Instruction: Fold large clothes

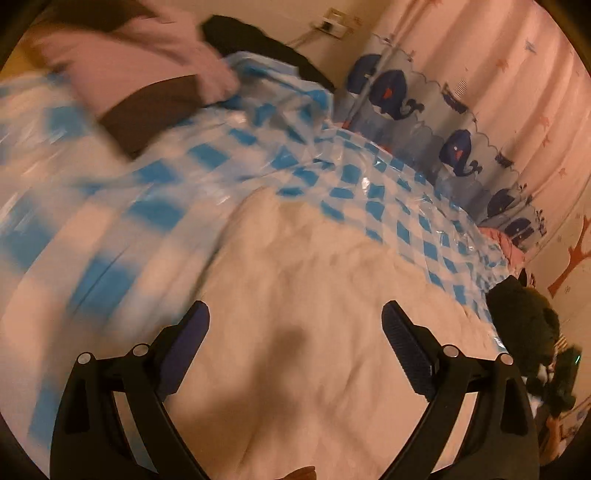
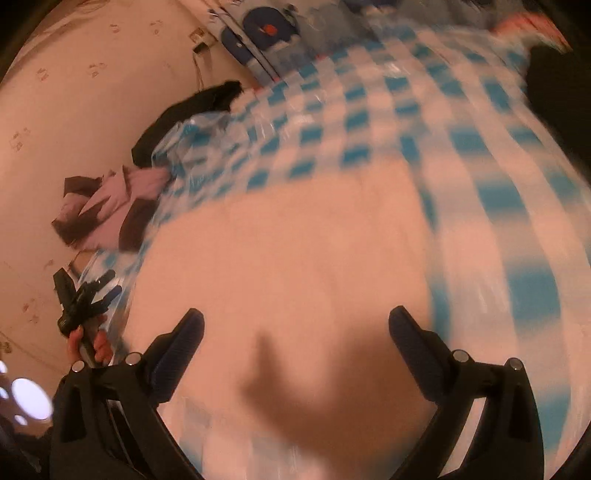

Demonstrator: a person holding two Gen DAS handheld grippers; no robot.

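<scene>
Two grippers are in play, one pale garment, one pink-and-brown garment, one black garment and one dark fuzzy heap. The left gripper (image 1: 295, 317) hangs with its jaws spread wide and nothing between them, just above the pale garment (image 1: 314, 332). The right gripper (image 2: 295, 328) is likewise spread wide and empty over the same cloth (image 2: 288, 258). In the right wrist view the left gripper (image 2: 79, 295) also shows at the bed's left edge, held in a hand (image 2: 88, 343).

The pale garment is cream-white, soft and fleecy in look, lying spread flat with shallow creases. It covers the near middle of the bed, on top of a shiny blue-and-white checked plastic sheet (image 1: 369, 192) that lies over the bed. A shadow of the gripper falls across the cloth in both views. Much of both views is blurred, so its exact outline cannot be told.

At the far corner of the sheet lies the crumpled pink-and-brown garment (image 2: 107, 210), and just beyond it the black garment (image 2: 177, 114) against the wall. The dark fuzzy heap (image 1: 524, 317) sits at the bed's right edge. A curtain printed with blue whales (image 1: 454, 147) hangs along the far side, next to a pink curtain (image 1: 517, 92). A wall socket (image 1: 332, 22) is near the corner.
</scene>
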